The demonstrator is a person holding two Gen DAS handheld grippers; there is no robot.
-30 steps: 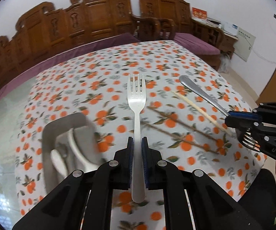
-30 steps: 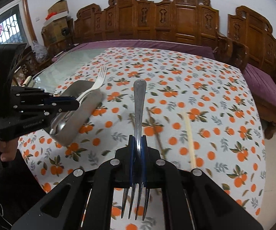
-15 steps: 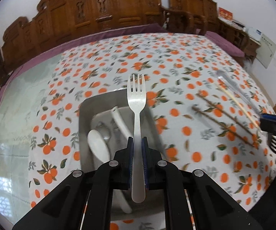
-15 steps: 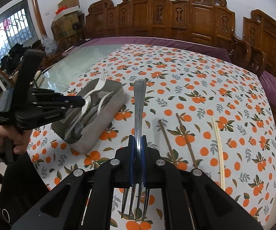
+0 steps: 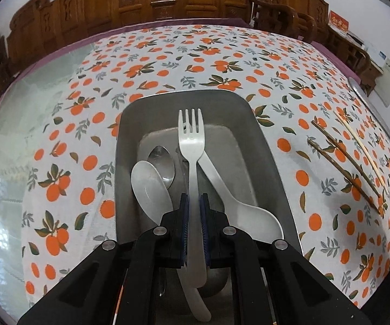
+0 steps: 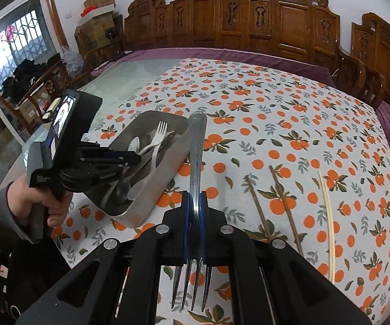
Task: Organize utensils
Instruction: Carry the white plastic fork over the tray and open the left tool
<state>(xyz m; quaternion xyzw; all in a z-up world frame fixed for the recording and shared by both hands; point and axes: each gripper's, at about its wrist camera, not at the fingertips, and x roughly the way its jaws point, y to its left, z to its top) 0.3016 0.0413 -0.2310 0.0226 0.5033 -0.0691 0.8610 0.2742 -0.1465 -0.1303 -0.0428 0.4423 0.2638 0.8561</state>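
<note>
My left gripper is shut on the handle of a white plastic fork, tines pointing away, held over the metal tray. Inside the tray lie a metal spoon and two white plastic spoons. From the right wrist view, the left gripper hangs over the tray with the white fork sticking out. My right gripper is shut on a metal fork, its handle pointing away and its tines toward the camera, above the cloth to the right of the tray.
Two brown chopsticks and a pale one lie on the orange-patterned tablecloth right of the tray, also the chopsticks in the right wrist view. Carved wooden chairs line the table's far side. A hand holds the left gripper.
My left gripper carried the white fork leftward and down until it came over the tray. My right gripper drifted toward the tray with the metal fork still clamped.
</note>
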